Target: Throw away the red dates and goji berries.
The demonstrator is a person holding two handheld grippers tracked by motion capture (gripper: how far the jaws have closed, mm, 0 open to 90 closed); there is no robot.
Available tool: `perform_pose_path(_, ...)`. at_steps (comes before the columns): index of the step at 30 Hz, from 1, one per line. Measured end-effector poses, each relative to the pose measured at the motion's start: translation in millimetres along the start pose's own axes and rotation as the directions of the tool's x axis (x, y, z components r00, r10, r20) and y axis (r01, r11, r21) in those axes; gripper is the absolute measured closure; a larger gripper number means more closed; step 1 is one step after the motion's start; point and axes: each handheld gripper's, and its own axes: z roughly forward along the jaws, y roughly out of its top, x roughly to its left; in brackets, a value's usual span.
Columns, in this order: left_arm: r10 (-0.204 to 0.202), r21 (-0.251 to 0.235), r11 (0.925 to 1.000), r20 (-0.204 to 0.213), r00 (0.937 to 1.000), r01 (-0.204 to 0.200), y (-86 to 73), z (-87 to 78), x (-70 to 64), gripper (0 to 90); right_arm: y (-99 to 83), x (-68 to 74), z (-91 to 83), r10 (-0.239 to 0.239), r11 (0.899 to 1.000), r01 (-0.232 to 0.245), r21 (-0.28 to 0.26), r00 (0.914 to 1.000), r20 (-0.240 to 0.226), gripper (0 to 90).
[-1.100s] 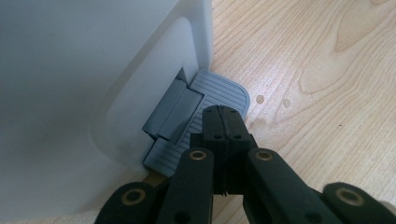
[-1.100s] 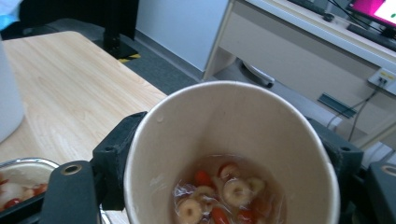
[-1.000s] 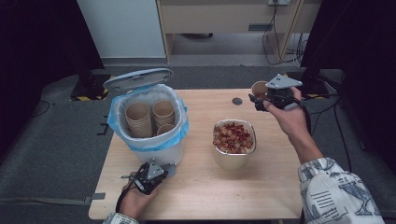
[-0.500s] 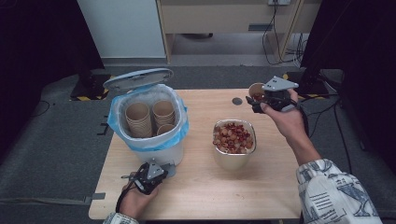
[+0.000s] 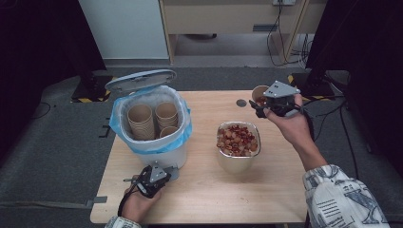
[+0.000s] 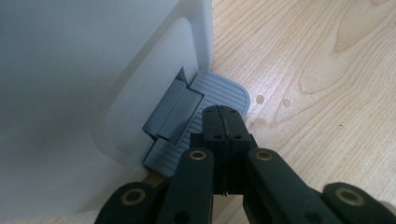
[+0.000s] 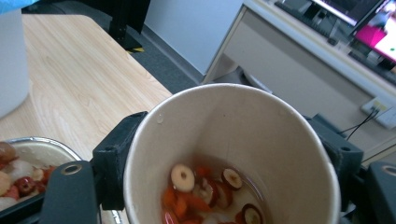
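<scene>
Item: paper cup [image 7: 231,154], holding sliced dates, orange pieces and a little liquid, clasped around its wall by the right tongs [image 5: 278,102] and held in the air over the tabletop [image 5: 209,190] at about 2 o'clock, just beyond the metal bowl [image 5: 238,142] of similar food. Item: left tongs [image 6: 224,126], jaws clenched on nothing, tips pressing the grey pedal [image 6: 224,91] at the foot of the white bin [image 5: 152,137], at about 8 o'clock; the bin's lid [image 5: 140,80] stands raised, and stacks of used cups [image 5: 154,118] sit inside the blue liner. Step in hand, as judged: emptying the cup's contents into the bowl before the cup goes to the bin. Next move calls for carrying the cup over the bowl toward 6 o'clock and tilting it slowly, keeping the liquid inside the rim, with the pedal kept down. Change from a second ago: the right hand [image 5: 292,126] and cup sit slightly nearer the bowl; the left tongs, bin, lid and bowl are unchanged.
</scene>
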Motion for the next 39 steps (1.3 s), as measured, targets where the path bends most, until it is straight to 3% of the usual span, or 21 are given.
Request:
perform_pose_path(3, 0.0, 0.0, 1.0, 0.0, 1.0, 0.0, 0.0, 0.0, 0.0, 89.9, 2.9, 1.2, -3.0, -0.052, 0.999, 0.053, -0.015, 0.9986, 0.012, 24.9)
perform_pose_path(9, 0.001, 0.001, 1.0, -0.001, 1.0, -0.001, 0.1, 0.0, -0.2, 89.9, 9.4, 5.8, -8.8, -0.157, 0.987, 0.158, -0.043, 0.9874, 0.02, 24.9)
perform_pose_path(14, 0.001, 0.0, 1.0, -0.001, 1.0, -0.001, 0.1, 0.0, -0.2, 89.9, 10.4, 7.2, -9.7, -0.181, 0.982, 0.181, -0.044, 0.9834, 0.016, 24.9)
perform_pose_path(18, 0.001, 0.0, 1.0, -0.001, 1.0, -0.001, 0.1, 0.0, -0.2, 89.9, 11.1, 12.1, -8.7, -0.231, 0.972, 0.23, -0.039, 0.973, -0.001, 24.9)
perform_pose_path(22, 0.001, 0.001, 1.0, -0.001, 1.0, -0.001, 0.1, 0.0, -0.1, 89.9, 9.6, 10.4, -8.8, -0.231, 0.972, 0.231, -0.029, 0.9729, 0.009, 24.8)
perform_pose_path(28, 0.001, 0.0, 1.0, -0.001, 1.0, -0.001, 0.1, 0.0, -0.2, 89.9, 10.7, 16.9, -8.6, -0.29, 0.957, 0.29, -0.02, 0.9571, 0.011, 24.8)
perform_pose_path(31, 0.0, 0.0, 1.0, -0.001, 1.0, 0.0, 0.1, 0.0, -0.1, 89.9, 9.7, 19.7, -10.2, -0.361, 0.932, 0.361, 0.008, 0.9321, 0.022, 24.8)
perform_pose_path(33, 0.002, 0.001, 1.0, -0.002, 1.0, -0.002, 0.1, 0.0, -0.1, 89.9, 9.4, 21.5, -11.3, -0.389, 0.921, 0.388, 0.017, 0.9211, 0.023, 24.8)
perform_pose_path(35, 0.001, 0.001, 1.0, -0.002, 1.0, -0.001, 0.2, 0.0, -0.2, 89.9, 8.8, 23.3, -12.3, -0.426, 0.905, 0.425, 0.033, 0.9044, 0.029, 24.8)
perform_pose_path(38, 0.002, 0.001, 1.0, -0.003, 1.0, -0.002, 0.2, 0.0, -0.3, 89.9, 8.4, 24.6, -13.3, -0.455, 0.89, 0.454, 0.046, 0.8897, 0.034, 24.8)
perform_pose_path(39, 0.001, 0.001, 1.0, -0.002, 1.0, -0.001, 0.2, 0.0, -0.2, 89.9, 8.6, 24.7, -13.7, -0.472, 0.881, 0.47, 0.051, 0.8807, 0.036, 24.8)
